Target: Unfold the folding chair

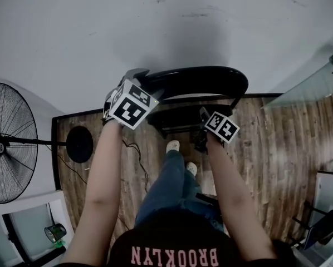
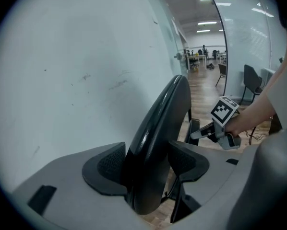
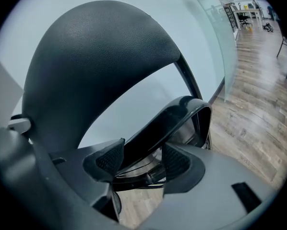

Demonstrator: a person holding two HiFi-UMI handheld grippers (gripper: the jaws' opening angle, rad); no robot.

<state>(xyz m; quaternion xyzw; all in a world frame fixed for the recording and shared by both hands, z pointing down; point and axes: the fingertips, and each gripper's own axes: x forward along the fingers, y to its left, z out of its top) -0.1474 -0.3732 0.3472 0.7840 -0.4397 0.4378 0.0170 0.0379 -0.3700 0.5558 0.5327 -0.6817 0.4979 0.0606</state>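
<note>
Head view: white wall [image 1: 155,26] above wood floor [image 1: 278,149], with the folding chair [image 1: 211,102] at the floor's wall edge. The chair's curved backrest [image 2: 158,128] fills the half-spread left gripper [image 2: 144,163], both pads pressing it. Lower down, the right gripper [image 3: 141,159] clamps the seat [image 3: 182,114] edge.

The chair [image 1: 200,82] is black all over, glossy along its edges. Behind it the wall [image 1: 155,26] is pale grey-white, and the floor [image 1: 278,149] is brown wood in planks. The left claw [image 2: 148,162] and right claw [image 3: 143,162] are grey with black textured pads, and each carries a white cube with black square markers. The fan [image 1: 5,143] is black. The jeans [image 1: 166,188] are blue, the shoes [image 1: 172,146] white, and the shirt [image 1: 172,243] black with pink letters.
</note>
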